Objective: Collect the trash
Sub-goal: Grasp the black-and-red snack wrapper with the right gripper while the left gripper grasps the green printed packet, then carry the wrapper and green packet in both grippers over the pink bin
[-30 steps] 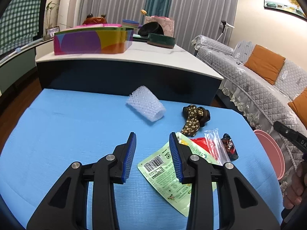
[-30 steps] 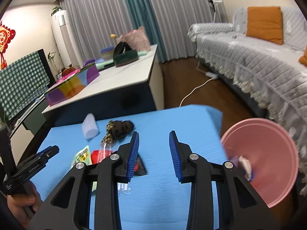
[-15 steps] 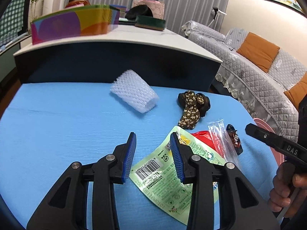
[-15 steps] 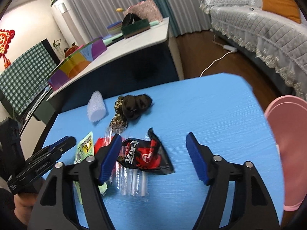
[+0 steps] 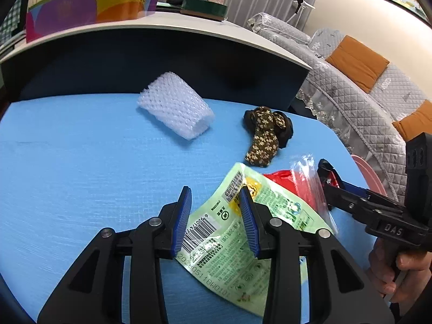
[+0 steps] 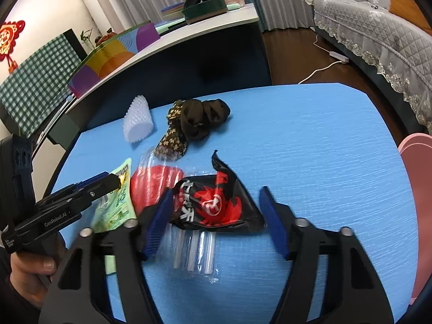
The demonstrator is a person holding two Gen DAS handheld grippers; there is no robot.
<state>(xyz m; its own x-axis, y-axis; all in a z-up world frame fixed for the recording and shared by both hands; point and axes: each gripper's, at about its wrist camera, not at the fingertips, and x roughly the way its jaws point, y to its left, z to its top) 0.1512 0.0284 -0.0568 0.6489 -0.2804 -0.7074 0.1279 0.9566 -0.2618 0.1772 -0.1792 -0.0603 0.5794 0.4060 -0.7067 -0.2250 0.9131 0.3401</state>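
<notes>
**Over the wrapper pile, both tongs lowered to pick**

Between the blue pads of the right gripper [image 6: 213, 222]: a black-and-red snack wrapper [image 6: 216, 202], lying crumpled on the blue table [image 6: 324, 162]. Jaws closing, fairly wide yet, pads either side of the wrapper and not seen pressing on it; straddled so, probably to pinch it at its raised middle. Underneath the wrapper and a little nearer, a clear plastic sleeve with straws [image 6: 194, 251], likely to be dragged along or caught in the same pinch.

Left gripper [image 5: 216, 218]: jaws part open, empty, poised over the far end of a green packet [image 5: 237, 243] that lies flat with its barcode up. Right pad above the packet's yellow corner, left pad above bare table just beside its edge; whether the pads touch the film cannot be told. Flat film, so probably hard to catch without a lifted edge.

Outward from there: a red bag [image 5: 286, 181] tucked between packet and wrapper, partly under the clear sleeve; farther off, a dark floral cloth bundle [image 5: 266, 135]; far left of that, a white foam net sleeve [image 5: 175, 112], well apart from the rest. Off the right edge of the table, a pink bin [image 6: 418, 189], presumably where the trash goes. Both tools close together over one overlapping heap, so some risk of crowding each other.
</notes>
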